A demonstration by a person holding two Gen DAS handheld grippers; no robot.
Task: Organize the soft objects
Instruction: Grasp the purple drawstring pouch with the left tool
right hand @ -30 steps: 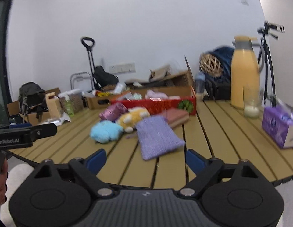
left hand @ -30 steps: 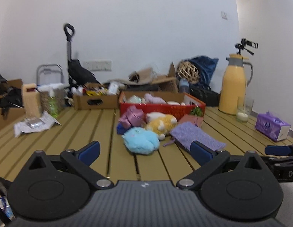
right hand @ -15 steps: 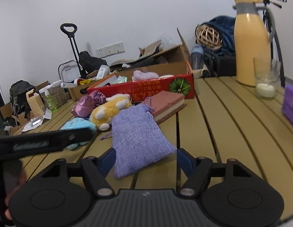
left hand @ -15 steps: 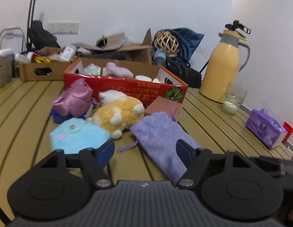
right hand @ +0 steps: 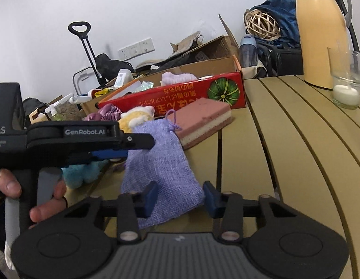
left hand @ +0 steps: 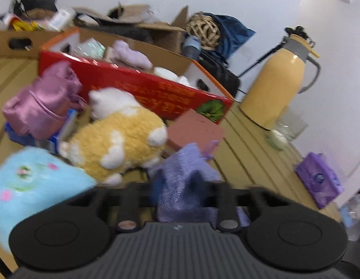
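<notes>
A purple woven drawstring pouch (right hand: 161, 162) lies on the slatted wooden table (right hand: 284, 151). My left gripper (left hand: 180, 186) is shut on the pouch (left hand: 186, 169) near its tied end; in the right wrist view it (right hand: 124, 148) comes in from the left over the pouch. My right gripper (right hand: 180, 195) has its fingers around the pouch's near end, not pressing it. A yellow-and-white plush (left hand: 119, 139), a light blue plush (left hand: 28, 181) and a pink satin bag (left hand: 45, 107) lie left of the pouch. A pink sponge block (right hand: 203, 118) lies in front of the red cardboard box (right hand: 180, 100).
The red box holds a lilac plush (left hand: 131, 53) and other soft items. A yellow thermos (right hand: 321, 32), a glass with a candle (right hand: 346, 81) and a purple tissue pack (left hand: 319, 181) stand on the right. Cardboard boxes, a wicker ball and bags crowd the back.
Both grippers have moved forward and down to the purple pouch. My left gripper has closed on it, and my right gripper's fingers have narrowed around its near end.
</notes>
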